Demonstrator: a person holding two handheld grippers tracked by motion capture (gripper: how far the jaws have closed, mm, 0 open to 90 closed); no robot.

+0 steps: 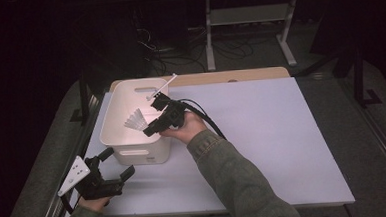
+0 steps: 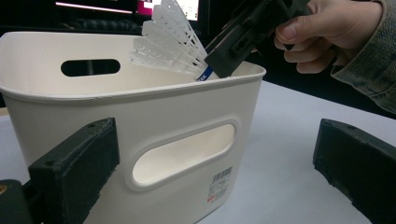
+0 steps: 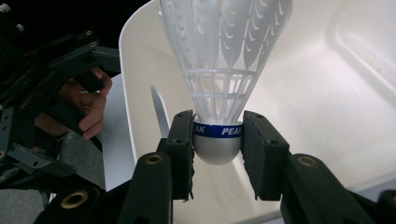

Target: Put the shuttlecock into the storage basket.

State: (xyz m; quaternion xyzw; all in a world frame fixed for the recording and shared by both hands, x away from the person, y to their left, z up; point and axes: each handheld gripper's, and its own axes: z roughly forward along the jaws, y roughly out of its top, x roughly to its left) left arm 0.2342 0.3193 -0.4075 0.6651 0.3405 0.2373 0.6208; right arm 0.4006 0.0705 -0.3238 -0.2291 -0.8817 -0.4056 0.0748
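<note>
Right hand-held gripper (image 3: 217, 149) pinching shuttlecock (image 3: 219, 70) by cork over white bin (image 1: 131, 122); blue "PEAK" band legible in right gripper view. Left hand-held gripper (image 1: 118, 163) spread, on bench (image 1: 263, 145) near bin, seen from high view.

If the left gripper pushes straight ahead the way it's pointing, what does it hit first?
Most likely the near wall of the white bin, around its handle cutout: the open left gripper faces that wall, with bare table between. How far off it is cannot be judged.

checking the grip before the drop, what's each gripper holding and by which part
The right gripper holds a white shuttlecock by its rounded cork base, over the white bin. The left gripper holds nothing; its jaws stand open.
</note>
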